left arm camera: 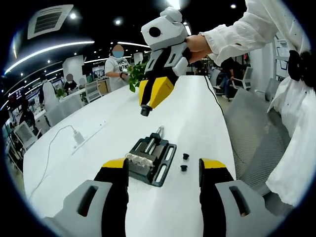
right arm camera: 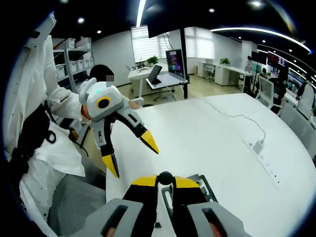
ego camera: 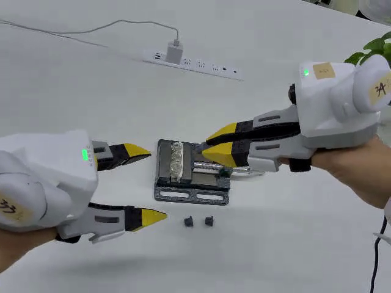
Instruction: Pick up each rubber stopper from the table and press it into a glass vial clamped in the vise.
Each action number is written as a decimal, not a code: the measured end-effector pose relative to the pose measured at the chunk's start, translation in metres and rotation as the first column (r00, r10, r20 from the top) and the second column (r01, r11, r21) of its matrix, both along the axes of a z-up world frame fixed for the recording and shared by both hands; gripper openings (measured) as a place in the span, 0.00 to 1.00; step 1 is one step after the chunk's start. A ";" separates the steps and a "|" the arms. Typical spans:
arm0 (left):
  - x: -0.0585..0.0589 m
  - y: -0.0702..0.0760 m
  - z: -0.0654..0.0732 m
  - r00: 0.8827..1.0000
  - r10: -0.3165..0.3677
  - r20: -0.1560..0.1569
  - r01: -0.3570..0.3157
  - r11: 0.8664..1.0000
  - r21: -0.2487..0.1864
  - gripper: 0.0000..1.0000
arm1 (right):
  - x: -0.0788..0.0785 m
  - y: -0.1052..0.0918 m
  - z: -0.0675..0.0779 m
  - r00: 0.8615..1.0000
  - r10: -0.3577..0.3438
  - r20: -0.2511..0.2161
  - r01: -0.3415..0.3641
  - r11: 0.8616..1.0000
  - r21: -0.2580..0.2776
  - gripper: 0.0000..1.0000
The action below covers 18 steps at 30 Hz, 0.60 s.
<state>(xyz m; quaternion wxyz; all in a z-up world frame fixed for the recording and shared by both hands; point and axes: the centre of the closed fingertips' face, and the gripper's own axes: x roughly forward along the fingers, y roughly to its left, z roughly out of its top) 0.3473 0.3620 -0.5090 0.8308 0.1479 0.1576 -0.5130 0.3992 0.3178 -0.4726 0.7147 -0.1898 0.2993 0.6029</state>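
A small dark vise (ego camera: pixel 194 194) stands mid-table with clear glass vials (ego camera: pixel 177 157) clamped upright in its left end. Two black rubber stoppers (ego camera: pixel 188 221) (ego camera: pixel 209 221) lie just in front of it. My right gripper (ego camera: pixel 206 146) hovers above the vise, just right of the vials, shut on a black stopper (right arm camera: pixel 165 177), which also shows at its tip (left arm camera: pixel 144 111) in the left gripper view. My left gripper (ego camera: pixel 146 183) waits open, left of the vise, with nothing between its jaws. Ahead of it are the vise (left arm camera: pixel 159 170), vials (left arm camera: pixel 138 159) and loose stoppers (left arm camera: pixel 186 156).
A white power strip (ego camera: pixel 192 63) with a plugged-in charger and cable lies at the far side of the white table (ego camera: pixel 91 110). A green plant (ego camera: pixel 374 49) sits at the far right edge. People stand and sit in the office behind.
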 end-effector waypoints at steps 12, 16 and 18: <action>-0.001 0.006 -0.012 1.000 0.005 -0.020 -0.006 0.999 -0.053 0.75 | 0.032 0.011 -0.031 1.000 0.017 -0.008 -0.018 0.989 -0.146 0.06; -0.002 0.009 -0.017 0.999 0.007 -0.031 -0.010 0.997 -0.072 0.81 | 0.043 0.013 -0.050 0.999 0.035 -0.018 -0.038 0.978 -0.206 0.05; -0.003 0.010 -0.021 0.999 0.007 -0.040 -0.010 0.997 -0.076 0.84 | 0.047 0.014 -0.059 0.999 0.045 -0.019 -0.048 0.969 -0.241 0.06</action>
